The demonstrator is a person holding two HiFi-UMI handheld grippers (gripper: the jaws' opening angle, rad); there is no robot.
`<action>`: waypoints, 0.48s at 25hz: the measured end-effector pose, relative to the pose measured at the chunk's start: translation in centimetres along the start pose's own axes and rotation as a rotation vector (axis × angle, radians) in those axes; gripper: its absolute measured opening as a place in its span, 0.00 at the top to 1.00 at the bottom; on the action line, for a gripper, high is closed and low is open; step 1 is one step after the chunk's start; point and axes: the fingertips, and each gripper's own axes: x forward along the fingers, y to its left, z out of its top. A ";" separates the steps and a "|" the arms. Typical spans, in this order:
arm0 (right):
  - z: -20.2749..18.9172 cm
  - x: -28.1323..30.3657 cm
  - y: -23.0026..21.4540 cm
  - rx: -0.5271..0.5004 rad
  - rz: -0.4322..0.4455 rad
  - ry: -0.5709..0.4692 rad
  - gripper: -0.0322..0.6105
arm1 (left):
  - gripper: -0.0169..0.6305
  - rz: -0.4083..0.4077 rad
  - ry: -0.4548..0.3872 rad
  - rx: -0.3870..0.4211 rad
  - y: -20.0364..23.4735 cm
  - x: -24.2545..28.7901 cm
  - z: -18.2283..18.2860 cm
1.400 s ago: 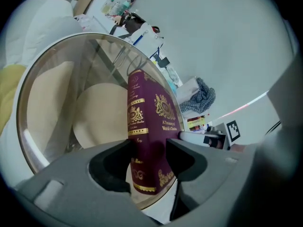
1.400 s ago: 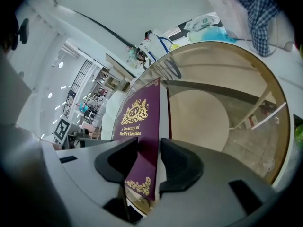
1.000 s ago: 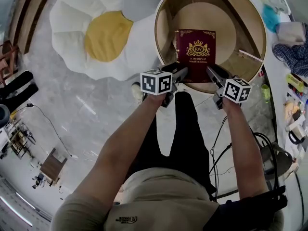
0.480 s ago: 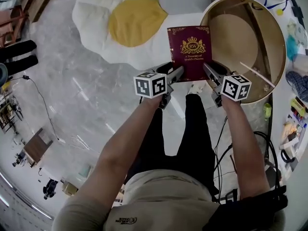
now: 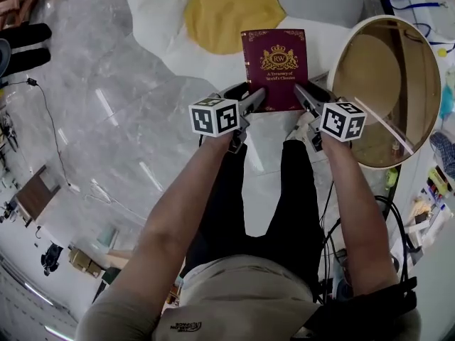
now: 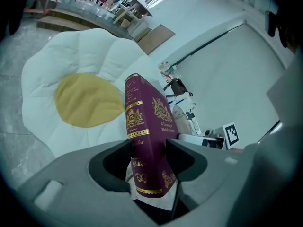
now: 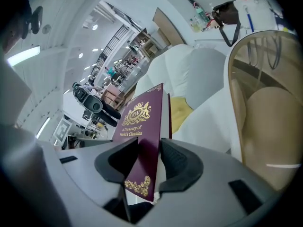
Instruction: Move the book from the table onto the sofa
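A maroon book [image 5: 274, 66] with gold print is held level between both grippers, over the near edge of the white flower-shaped sofa [image 5: 160, 20] with its yellow centre. My left gripper [image 5: 254, 99] is shut on the book's near left corner. My right gripper [image 5: 304, 98] is shut on its near right corner. In the left gripper view the book [image 6: 147, 126] stands between the pads, spine towards the camera, with the sofa [image 6: 85, 98] behind. In the right gripper view the jaws pinch the book's [image 7: 142, 122] cover edge. The round wooden table [image 5: 387, 84] lies to the right.
Grey marble floor [image 5: 106, 119] surrounds the sofa. Cables [image 5: 50, 119] trail across it at the left. A cluttered bench [image 5: 434, 190] runs along the right edge. The person's black-trousered legs [image 5: 284, 204] stand below the grippers.
Both grippers have carried the book leftward, off the round table and over the sofa's near edge. The table has slid to the right of the view; the sofa now sits ahead.
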 end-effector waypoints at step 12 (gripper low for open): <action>-3.1 12.3 -5.5 -0.030 -0.117 0.097 0.71 | 0.61 -0.030 0.051 -0.086 13.5 6.1 -1.5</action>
